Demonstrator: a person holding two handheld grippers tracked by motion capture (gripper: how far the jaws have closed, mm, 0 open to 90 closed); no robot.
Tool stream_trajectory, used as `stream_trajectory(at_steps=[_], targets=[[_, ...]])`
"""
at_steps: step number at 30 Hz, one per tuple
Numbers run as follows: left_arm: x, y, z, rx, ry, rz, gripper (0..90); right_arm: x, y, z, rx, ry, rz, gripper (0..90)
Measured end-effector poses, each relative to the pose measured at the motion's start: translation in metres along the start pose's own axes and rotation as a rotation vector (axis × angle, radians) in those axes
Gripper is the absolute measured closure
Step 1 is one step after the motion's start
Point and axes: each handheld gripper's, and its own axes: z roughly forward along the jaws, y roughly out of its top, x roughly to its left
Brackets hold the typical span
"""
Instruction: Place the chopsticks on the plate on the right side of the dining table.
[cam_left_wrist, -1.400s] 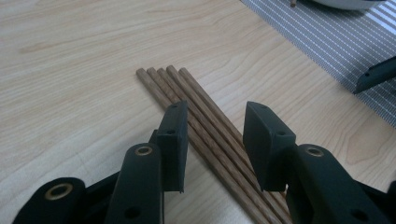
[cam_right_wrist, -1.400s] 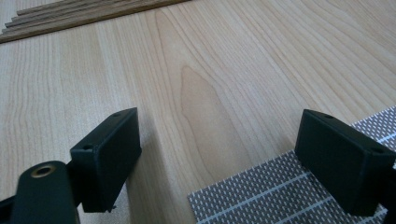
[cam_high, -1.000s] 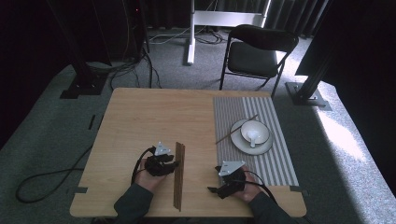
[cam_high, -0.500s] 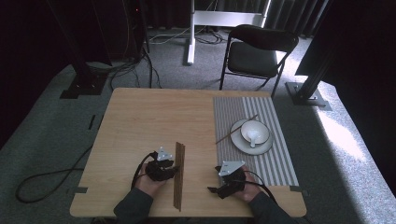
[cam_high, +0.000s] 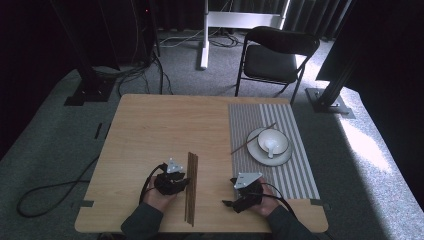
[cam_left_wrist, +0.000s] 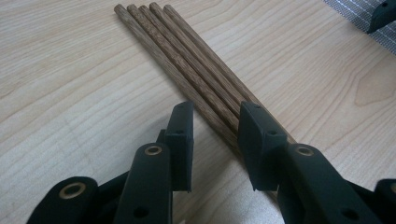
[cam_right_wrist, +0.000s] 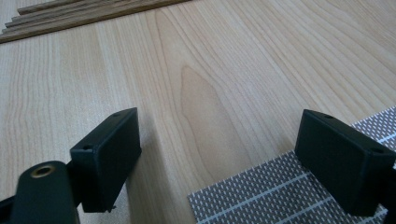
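Judging by the layout, we're early in the job: one thin brown chopstick (cam_high: 253, 137) already leans on the white round plate (cam_high: 260, 155) that carries the white bowl (cam_high: 273, 142), on the grey striped placemat (cam_high: 295, 170).

The bundle of four dark-brown wooden chopsticks (cam_left_wrist: 196, 65) lies flat on the light wooden table (cam_high: 150, 130), not lifted. Our left gripper (cam_left_wrist: 214, 140) is partly open, jaws straddling the near end of the bundle: one finger (cam_left_wrist: 181, 140) on bare wood beside it, the other finger (cam_left_wrist: 261, 144) over its far edge. We can't tell if it touches. Nothing gripped yet.

Our right gripper (cam_right_wrist: 233, 163) is wide open and empty, over the mat's corner, with the chopsticks well beyond its fingertips.

Left to do: close, lift, carry to the plate.
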Motion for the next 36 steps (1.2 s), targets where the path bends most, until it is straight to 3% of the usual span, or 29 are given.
stream_trajectory(at_steps=[6,13,26,33,36], targets=[[-0.001,-0.001,0.001,0.003,-0.02,0.0,66.2,0.0,0.0,0.0,0.0,0.0,0.0,13.4],[-0.003,-0.001,0.003,0.024,0.02,0.017,69.0,0.0,0.0,0.0,0.0,0.0,0.0,13.4],[0.006,-0.002,-0.002,0.037,0.064,-0.024,74.4,0.0,0.0,0.0,0.0,0.0,0.0,13.4],[0.007,-0.004,-0.005,0.056,0.112,0.002,74.5,0.0,0.0,0.0,0.0,0.001,-0.001,13.4],[0.01,-0.005,-0.007,0.056,0.117,-0.012,75.6,0.0,0.0,0.0,0.001,0.001,-0.001,13.4]])
